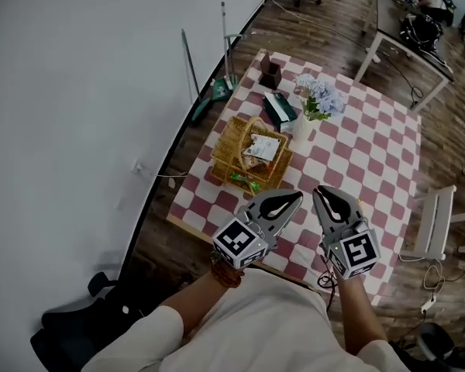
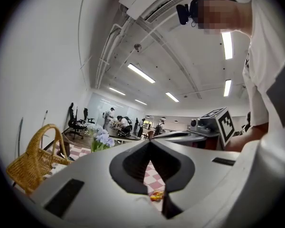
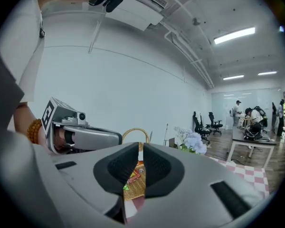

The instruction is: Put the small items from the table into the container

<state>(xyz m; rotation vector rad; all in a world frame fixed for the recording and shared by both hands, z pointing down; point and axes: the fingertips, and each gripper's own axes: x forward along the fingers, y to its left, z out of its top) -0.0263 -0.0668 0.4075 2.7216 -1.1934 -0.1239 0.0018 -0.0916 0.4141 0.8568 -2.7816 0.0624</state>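
A wicker basket [image 1: 226,139] with packets in it stands on the left of the checked table [image 1: 356,149]. A green packet [image 1: 245,181] hangs at its near rim. My two grippers are held side by side above the table's near edge. The left gripper [image 1: 297,197] is shut with its tips touching and nothing between them; under its jaws a small yellow-orange sweet [image 2: 156,195] lies on the cloth. The right gripper [image 1: 318,191] points at the basket [image 3: 134,177]. Its jaws stand a narrow slit apart with nothing between them.
A vase of pale blue flowers [image 1: 316,99], a green box [image 1: 279,108] and a brown box [image 1: 270,72] stand at the table's far side. A mop [image 1: 225,84] leans on the wall at left. A white bench [image 1: 438,223] is at right; people sit at desks far off.
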